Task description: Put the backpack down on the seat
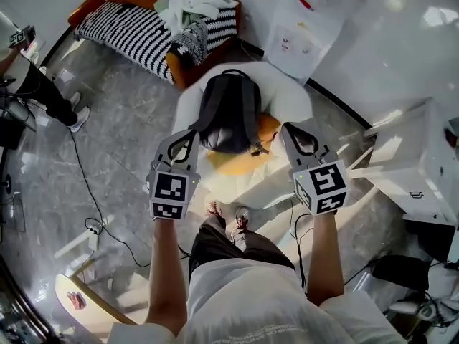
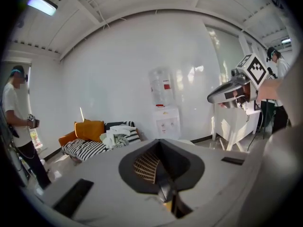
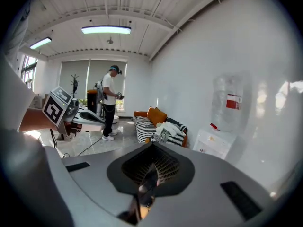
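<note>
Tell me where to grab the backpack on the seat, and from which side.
Probably the carry loop at the far end of the backpack, coming from above: it lies flat on the seat and the loop arcs clear of its body.

striped sofa [image 1: 125, 27] is sitting left of the water dispenser [image 1: 301, 31], white table [image 1: 423, 156] standing on its right, grey floor [image 1: 122, 135] gleaming

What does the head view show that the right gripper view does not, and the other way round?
Only the head view shows the backpack on the seat, and the wearer's shoes. Only the right gripper view shows the ceiling lamp and the window. Both show the striped sofa, the water dispenser and the left gripper.
</note>
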Demonstrator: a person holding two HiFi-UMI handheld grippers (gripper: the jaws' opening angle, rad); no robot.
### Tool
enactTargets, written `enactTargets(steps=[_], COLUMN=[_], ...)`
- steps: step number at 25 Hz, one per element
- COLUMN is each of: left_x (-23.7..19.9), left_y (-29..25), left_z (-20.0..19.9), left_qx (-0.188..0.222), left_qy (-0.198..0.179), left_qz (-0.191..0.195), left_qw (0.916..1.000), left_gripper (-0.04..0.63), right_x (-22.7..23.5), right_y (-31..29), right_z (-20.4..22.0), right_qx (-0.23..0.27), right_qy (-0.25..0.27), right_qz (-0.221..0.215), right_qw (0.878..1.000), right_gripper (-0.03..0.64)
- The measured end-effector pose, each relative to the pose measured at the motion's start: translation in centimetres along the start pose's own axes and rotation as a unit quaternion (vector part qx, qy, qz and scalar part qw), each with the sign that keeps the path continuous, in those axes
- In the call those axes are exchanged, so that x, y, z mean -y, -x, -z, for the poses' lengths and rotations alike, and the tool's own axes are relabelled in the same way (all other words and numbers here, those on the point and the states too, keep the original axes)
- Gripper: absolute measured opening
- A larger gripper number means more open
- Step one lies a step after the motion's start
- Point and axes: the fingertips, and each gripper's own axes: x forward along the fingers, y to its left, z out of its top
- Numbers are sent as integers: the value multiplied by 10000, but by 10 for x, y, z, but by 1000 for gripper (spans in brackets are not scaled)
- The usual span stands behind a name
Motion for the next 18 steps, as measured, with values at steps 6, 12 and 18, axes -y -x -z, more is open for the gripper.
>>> enactTargets(steps=[6, 12, 18], left_x=[9, 10, 20], left_y=[29, 53, 79], left_z=[-22, -38, -66], left_qx=[222, 386, 592], left_qy=[93, 136, 51], left_qz=[-118, -296, -308], left_qw=[9996, 9987, 9978], left_gripper=[9, 9, 9], right_x=[1, 7, -3], right_y=[33, 60, 86], right_z=[-22, -38, -64], right_qx=[216, 363, 573], right_qy=[-11, 51, 171], right_qz=[90, 306, 188], right_qw=[9997, 9989, 9980], right_gripper=[3, 3, 3])
